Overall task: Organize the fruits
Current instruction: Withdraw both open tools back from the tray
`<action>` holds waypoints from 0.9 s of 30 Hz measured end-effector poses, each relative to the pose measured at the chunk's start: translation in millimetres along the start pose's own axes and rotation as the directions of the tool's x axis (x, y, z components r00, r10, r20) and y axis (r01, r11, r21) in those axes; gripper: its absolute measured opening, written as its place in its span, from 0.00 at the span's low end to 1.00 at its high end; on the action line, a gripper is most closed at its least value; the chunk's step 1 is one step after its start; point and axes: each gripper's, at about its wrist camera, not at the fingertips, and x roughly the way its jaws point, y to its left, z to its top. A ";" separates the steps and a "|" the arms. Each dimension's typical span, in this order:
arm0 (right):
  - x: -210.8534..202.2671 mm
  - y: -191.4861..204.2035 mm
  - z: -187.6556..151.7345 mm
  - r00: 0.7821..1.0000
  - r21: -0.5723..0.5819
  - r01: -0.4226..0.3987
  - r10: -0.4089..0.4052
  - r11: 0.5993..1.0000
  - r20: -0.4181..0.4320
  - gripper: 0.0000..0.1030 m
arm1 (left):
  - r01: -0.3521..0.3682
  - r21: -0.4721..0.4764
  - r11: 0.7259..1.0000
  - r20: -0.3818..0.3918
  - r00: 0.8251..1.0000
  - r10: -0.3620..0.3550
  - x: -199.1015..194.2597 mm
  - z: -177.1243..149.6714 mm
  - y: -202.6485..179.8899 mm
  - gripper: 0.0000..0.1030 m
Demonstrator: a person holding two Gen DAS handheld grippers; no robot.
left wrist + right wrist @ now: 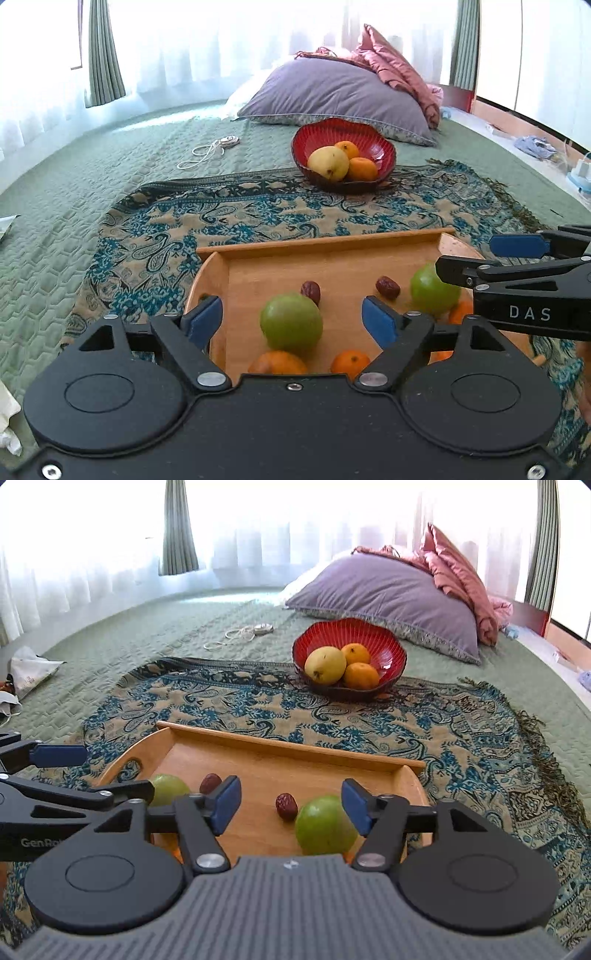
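A wooden tray [325, 243] [280, 746] on a patterned cloth holds two green apples, two dark red dates and several small oranges. My left gripper [293, 319] is open over the tray, with one green apple [291, 321] between its fingers. My right gripper [291, 806] is open, its right finger next to the other green apple [325, 825] [434, 290]. A date [286, 805] lies between the right fingers. A red bowl [343, 133] [349, 635] farther back holds a yellow pear [328, 162] and two oranges.
The patterned cloth [258, 210] lies on a green quilted bed. A purple pillow [332, 92] and pink bedding sit behind the bowl. A white cord [207, 151] lies on the quilt at the left. Crumpled paper [29, 672] is at the far left.
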 end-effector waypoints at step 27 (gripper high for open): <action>-73.2 13.0 -91.0 0.979 -0.084 0.091 -0.074 0.992 0.189 0.97 | -0.011 -0.041 0.999 0.061 0.998 0.014 -52.7 -95.3 -9.3 0.94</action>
